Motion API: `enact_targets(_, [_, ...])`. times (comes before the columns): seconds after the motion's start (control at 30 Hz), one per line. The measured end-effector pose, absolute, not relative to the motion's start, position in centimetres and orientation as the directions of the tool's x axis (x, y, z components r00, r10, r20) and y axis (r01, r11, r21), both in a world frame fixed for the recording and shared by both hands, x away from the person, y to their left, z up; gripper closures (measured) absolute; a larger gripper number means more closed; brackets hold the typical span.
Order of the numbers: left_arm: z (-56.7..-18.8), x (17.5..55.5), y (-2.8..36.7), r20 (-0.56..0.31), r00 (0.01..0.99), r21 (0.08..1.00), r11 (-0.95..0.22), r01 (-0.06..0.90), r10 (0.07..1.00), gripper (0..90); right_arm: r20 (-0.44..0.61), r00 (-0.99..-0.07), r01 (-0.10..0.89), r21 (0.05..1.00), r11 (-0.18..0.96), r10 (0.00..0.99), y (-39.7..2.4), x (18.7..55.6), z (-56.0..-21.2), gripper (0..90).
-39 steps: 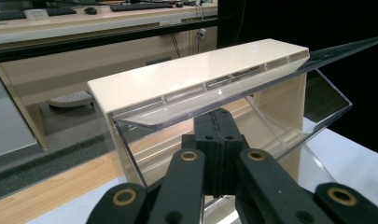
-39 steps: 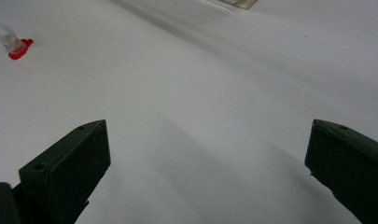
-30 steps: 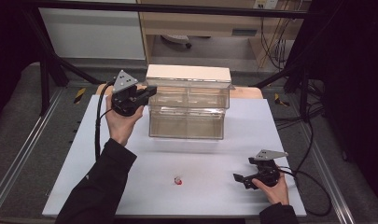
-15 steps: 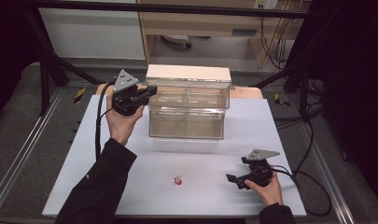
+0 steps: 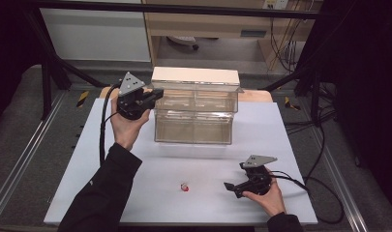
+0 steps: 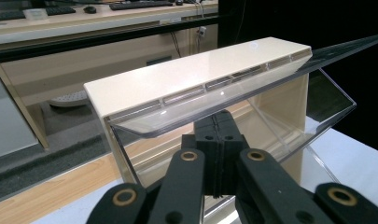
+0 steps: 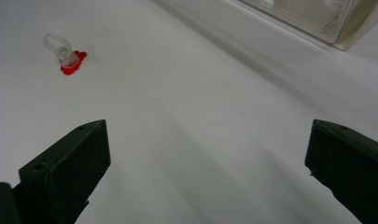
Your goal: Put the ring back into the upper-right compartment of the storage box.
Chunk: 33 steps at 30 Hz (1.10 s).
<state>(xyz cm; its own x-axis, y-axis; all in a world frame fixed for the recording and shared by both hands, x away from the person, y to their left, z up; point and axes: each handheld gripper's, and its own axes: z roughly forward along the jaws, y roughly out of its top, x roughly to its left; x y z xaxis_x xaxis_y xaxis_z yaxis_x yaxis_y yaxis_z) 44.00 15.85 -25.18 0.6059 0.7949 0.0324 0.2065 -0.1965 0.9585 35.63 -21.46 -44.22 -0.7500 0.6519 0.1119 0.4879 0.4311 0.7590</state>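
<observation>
On the white counter (image 5: 135, 193) lies a small clear ring with a red base (image 5: 184, 187), well apart from the right gripper (image 5: 237, 186), whose jaws stand wide open. Left gripper (image 6: 219, 140) is closed, empty, beside the clear box (image 5: 193, 116).

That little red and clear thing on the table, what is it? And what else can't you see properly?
- Small red and clear object: too small in the high view and the right gripper view to name.
- Clear drawer box: contents unreadable through glare on its fronts.
- Left gripper: shut jaws block the box's lower part in its own view.
</observation>
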Motion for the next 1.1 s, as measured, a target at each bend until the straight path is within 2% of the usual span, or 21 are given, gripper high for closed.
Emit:
enact_targets(0.7, [-25.3, 44.0, 15.9, 0.028, 0.608, 0.96, -0.192, 0.206, 0.793, 90.0, 0.115, -0.785, 0.46, 0.767, 0.447, 0.609, -17.3, 35.5, -43.6, 2.0])
enact_targets(1.1, [-25.2, 43.9, 15.9, 0.033, 0.609, 0.958, -0.199, 0.207, 0.792, 90.0, 0.151, -0.824, 0.446, 0.768, 0.459, 0.546, -13.9, 35.6, -43.5, 5.6])
